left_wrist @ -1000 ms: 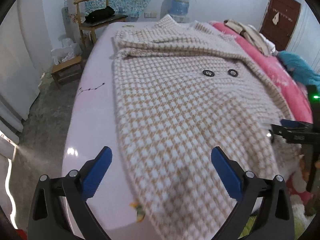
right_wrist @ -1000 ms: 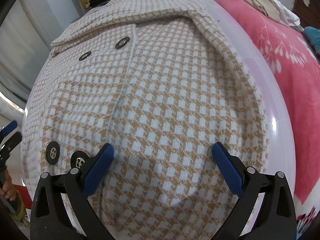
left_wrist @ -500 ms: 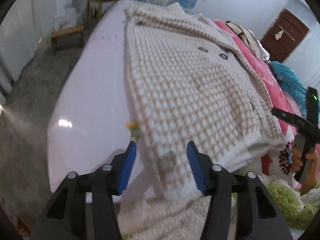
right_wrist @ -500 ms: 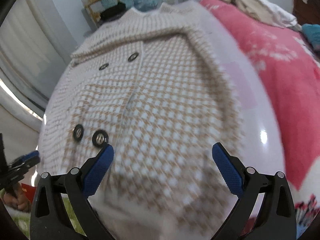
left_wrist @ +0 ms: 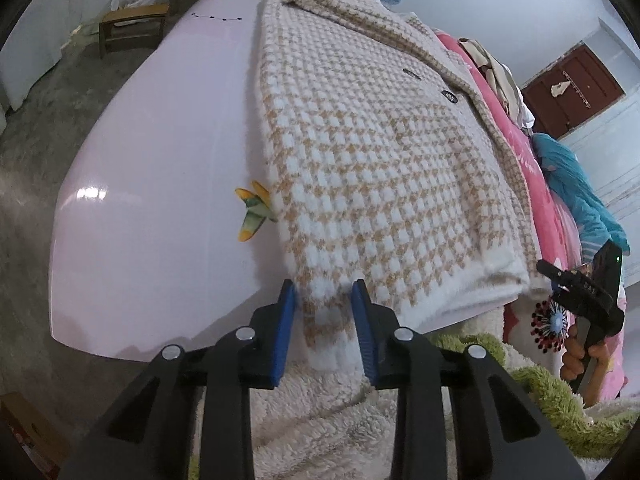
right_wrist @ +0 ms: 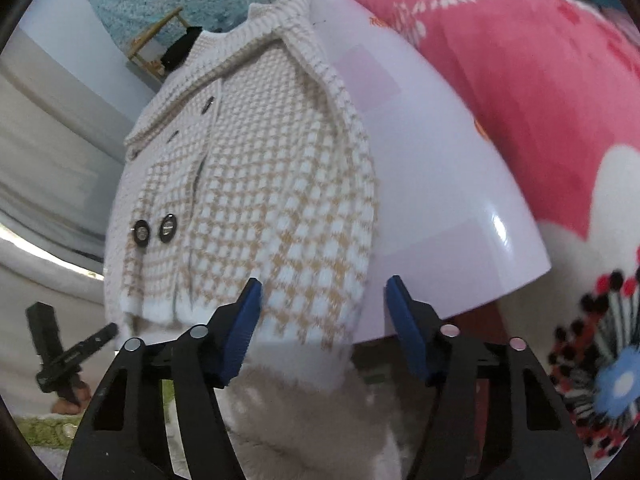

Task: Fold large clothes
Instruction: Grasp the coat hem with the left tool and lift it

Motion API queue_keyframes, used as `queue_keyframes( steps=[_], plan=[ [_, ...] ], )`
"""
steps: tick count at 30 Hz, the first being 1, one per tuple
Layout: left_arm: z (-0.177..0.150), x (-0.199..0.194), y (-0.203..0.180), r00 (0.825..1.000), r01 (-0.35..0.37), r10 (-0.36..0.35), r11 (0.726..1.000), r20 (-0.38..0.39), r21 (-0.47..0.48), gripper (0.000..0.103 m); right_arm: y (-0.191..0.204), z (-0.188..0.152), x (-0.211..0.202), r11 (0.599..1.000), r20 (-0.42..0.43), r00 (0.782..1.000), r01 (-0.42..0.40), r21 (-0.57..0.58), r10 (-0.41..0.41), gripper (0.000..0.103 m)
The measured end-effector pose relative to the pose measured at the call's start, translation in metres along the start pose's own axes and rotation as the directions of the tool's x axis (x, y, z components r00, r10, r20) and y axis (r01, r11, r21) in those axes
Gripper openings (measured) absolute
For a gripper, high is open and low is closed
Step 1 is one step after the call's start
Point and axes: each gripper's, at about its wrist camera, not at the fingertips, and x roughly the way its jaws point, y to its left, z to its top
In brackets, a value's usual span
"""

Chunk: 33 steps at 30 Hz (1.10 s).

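Observation:
A white-and-tan checked knit coat (left_wrist: pixel 380 160) lies flat on a pale lilac table (left_wrist: pixel 160 160), its hem hanging over the near edge. My left gripper (left_wrist: pixel 324 286) sits at the hem's left corner. Its jaws are closing, with the hanging corner between the blue pads, which stand just off the knit. In the right wrist view the coat (right_wrist: pixel 260 200) shows its dark buttons. My right gripper (right_wrist: pixel 325 282) is at the hem's right corner, jaws closing and still wide. The cloth lies by the left pad, untouched by the right one. Each gripper appears in the other view: right gripper (left_wrist: pixel 580 292), left gripper (right_wrist: pixel 68 356).
A pink flowered blanket (right_wrist: pixel 520 80) lies along the table's right side, with a teal cloth (left_wrist: pixel 576 184) farther off. A small yellow-green figure (left_wrist: pixel 254 216) sits on the table by the coat's left edge. A wooden stool (left_wrist: pixel 132 24) stands at the far left. Fluffy white fabric (left_wrist: pixel 320 420) fills the foreground.
Both grippers have drawn back from over the coat to its near hem. The left jaws have narrowed around the left corner; the right jaws have gone from wide to about half.

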Motion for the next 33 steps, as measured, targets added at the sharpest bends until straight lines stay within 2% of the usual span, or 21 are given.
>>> queue_keyframes(
  steps=[4, 6, 7, 8, 9, 12, 15, 17, 19, 21, 24, 27, 28, 30, 33],
  plan=[
    [0.000, 0.005, -0.004, 0.999, -0.033, 0.033, 0.999, -0.004, 0.019, 0.029, -0.005, -0.004, 0.006, 0.998, -0.018, 0.998, -0.058, 0.034, 0.058, 0.040],
    [-0.001, 0.005, -0.007, 0.999, -0.046, 0.046, 0.998, 0.004, 0.030, 0.026, -0.005, -0.005, 0.006, 0.998, -0.026, 0.998, -0.054, 0.020, 0.055, 0.023],
    [-0.002, 0.003, -0.009, 0.999, -0.047, 0.047, 0.998, 0.014, 0.037, 0.017, -0.004, -0.005, 0.007, 0.999, -0.025, 0.998, -0.051, 0.012, 0.052, 0.019],
    [-0.002, 0.002, -0.011, 0.999, -0.046, 0.045, 0.998, 0.024, 0.044, 0.014, -0.004, -0.006, 0.003, 0.999, -0.021, 0.999, -0.047, 0.000, 0.047, 0.009],
    [-0.003, -0.003, -0.015, 0.998, -0.054, 0.051, 0.997, 0.044, 0.062, 0.009, 0.001, -0.006, 0.001, 0.999, -0.010, 0.999, -0.041, -0.016, 0.041, 0.008],
    [-0.005, -0.021, -0.028, 0.991, -0.082, 0.067, 0.988, 0.113, 0.131, 0.007, 0.017, -0.002, -0.026, 0.996, 0.078, 0.996, -0.031, -0.078, 0.037, 0.006],
    [-0.004, -0.059, -0.038, 0.978, -0.107, 0.066, 0.973, 0.199, 0.203, 0.006, 0.027, 0.004, -0.065, 0.993, 0.173, 0.982, -0.059, -0.100, 0.075, 0.005],
    [-0.003, -0.087, -0.042, 0.970, -0.094, 0.039, 0.971, 0.240, 0.221, 0.006, 0.034, 0.002, -0.090, 0.990, 0.229, 0.970, -0.058, -0.129, 0.086, 0.005],
    [-0.003, -0.106, -0.041, 0.969, -0.073, 0.018, 0.973, 0.248, 0.217, 0.006, 0.035, -0.006, -0.108, 0.989, 0.247, 0.963, -0.076, -0.131, 0.107, 0.005],
    [-0.006, -0.118, -0.038, 0.971, -0.044, -0.007, 0.977, 0.240, 0.210, 0.006, 0.032, -0.019, -0.124, 0.987, 0.240, 0.962, -0.101, -0.123, 0.128, 0.005],
    [-0.018, -0.131, -0.029, 0.982, 0.011, -0.041, 0.987, 0.185, 0.161, 0.006, 0.025, -0.038, -0.136, 0.988, 0.201, 0.968, -0.133, -0.082, 0.148, 0.005],
    [-0.022, -0.124, -0.018, 0.990, -0.009, -0.008, 0.993, 0.140, 0.120, 0.006, 0.016, -0.047, -0.123, 0.986, 0.132, 0.977, -0.169, -0.001, 0.168, 0.005],
    [-0.020, -0.115, -0.014, 0.992, -0.022, 0.008, 0.994, 0.129, 0.105, 0.006, 0.014, -0.045, -0.115, 0.987, 0.120, 0.980, -0.159, 0.014, 0.156, 0.005],
    [-0.009, -0.103, -0.010, 0.993, 0.020, -0.029, 0.997, 0.118, 0.077, 0.006, 0.010, -0.036, -0.097, 0.990, 0.091, 0.988, -0.132, 0.050, 0.127, 0.005],
    [0.009, -0.104, -0.017, 0.988, 0.044, -0.057, 0.995, 0.146, 0.093, 0.006, 0.021, -0.010, -0.090, 0.986, 0.122, 0.980, -0.163, 0.027, 0.158, 0.005]
  ],
)
